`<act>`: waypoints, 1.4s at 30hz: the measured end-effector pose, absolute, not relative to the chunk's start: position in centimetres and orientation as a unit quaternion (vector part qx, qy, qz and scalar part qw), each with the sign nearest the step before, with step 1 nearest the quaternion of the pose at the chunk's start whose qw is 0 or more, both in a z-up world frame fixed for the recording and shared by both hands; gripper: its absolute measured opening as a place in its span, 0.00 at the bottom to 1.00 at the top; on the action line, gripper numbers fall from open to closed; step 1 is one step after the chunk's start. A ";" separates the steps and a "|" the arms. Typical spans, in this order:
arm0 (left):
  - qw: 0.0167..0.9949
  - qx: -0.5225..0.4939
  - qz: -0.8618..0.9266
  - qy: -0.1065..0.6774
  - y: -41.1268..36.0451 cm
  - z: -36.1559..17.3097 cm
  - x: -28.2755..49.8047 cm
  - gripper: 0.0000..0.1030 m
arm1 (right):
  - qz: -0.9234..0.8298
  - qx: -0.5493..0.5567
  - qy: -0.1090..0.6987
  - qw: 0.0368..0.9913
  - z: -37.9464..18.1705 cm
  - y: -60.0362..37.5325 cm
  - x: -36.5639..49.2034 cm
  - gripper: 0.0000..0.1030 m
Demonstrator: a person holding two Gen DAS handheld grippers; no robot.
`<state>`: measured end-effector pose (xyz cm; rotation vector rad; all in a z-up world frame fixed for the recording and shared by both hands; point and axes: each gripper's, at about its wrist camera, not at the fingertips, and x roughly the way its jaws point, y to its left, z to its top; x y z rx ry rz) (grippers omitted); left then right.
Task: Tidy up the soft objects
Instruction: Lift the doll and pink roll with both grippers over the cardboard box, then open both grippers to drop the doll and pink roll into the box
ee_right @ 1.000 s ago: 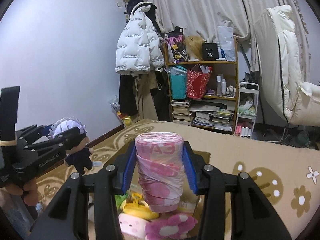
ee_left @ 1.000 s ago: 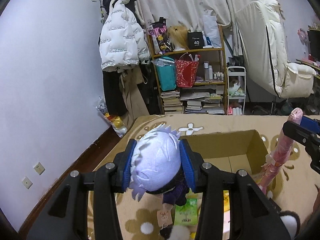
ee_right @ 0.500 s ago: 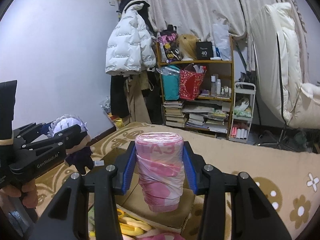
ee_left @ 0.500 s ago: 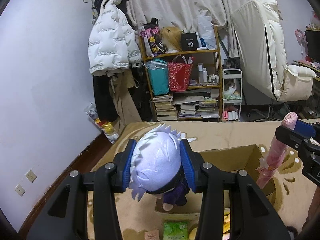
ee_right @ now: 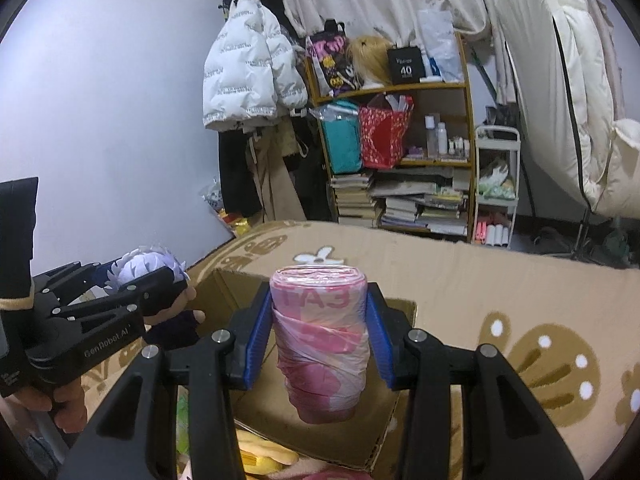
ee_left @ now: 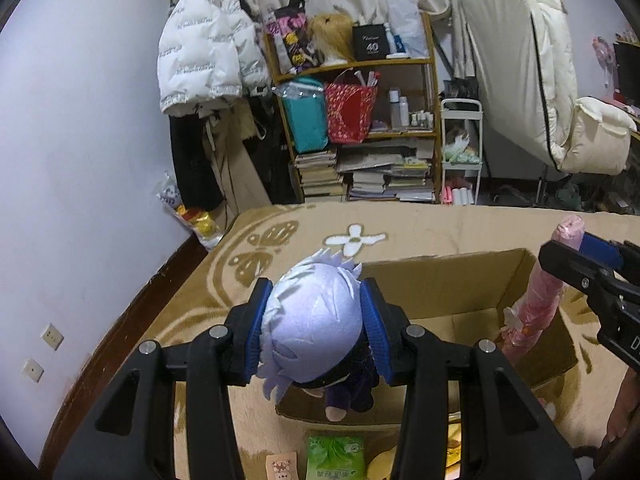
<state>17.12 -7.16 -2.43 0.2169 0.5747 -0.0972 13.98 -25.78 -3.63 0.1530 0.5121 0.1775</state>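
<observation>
You stood over a tan blanket (ee_left: 460,228) patterned with flowers and butterflies, which carried an open cardboard box (ee_left: 436,280) lying near its middle. Beyond the blanket's far edge, a cluttered bookshelf (ee_left: 360,128) stood against the curtains, and a white puffer jacket (ee_left: 208,48) hung left of it.

Your left gripper (ee_left: 316,332) was clamped by its blue pads on the pale lilac head of a plush doll (ee_left: 314,320). The doll hung upright, with its dark purple body and feet dangling over the box's near-left corner. In the right wrist view, that gripper (ee_right: 132,280) and doll (ee_right: 152,268) sat just left of the box's (ee_right: 236,292) left wall.

Your right gripper (ee_right: 318,336) was closed on a pink roll (ee_right: 320,340) wrapped in clear plastic, held upright above the box's open interior. From the left wrist view, the roll (ee_left: 548,296) hung against the box's right wall, with the right gripper (ee_left: 576,256) pinching it near the top.

On the blanket at the box's near side lay a green packet (ee_left: 335,456) and, just left of it, a small card (ee_left: 281,466). Something yellow and soft (ee_right: 260,450) showed low in the right wrist view; what it was could not be told.
</observation>
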 end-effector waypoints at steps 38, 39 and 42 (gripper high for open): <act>0.949 0.076 -0.015 0.307 -3.9 -1.8 15.1 1.00 | 0.056 0.097 0.251 0.962 -3.9 -25.6 10.7 1.00; 0.949 0.071 -0.016 0.307 -3.6 -1.6 14.8 1.00 | 0.055 0.096 0.250 0.962 -3.7 -25.5 10.6 1.00; 0.947 0.073 -0.008 0.311 -2.8 -1.3 14.1 1.00 | 0.056 0.091 0.249 0.963 -3.1 -25.3 9.9 1.00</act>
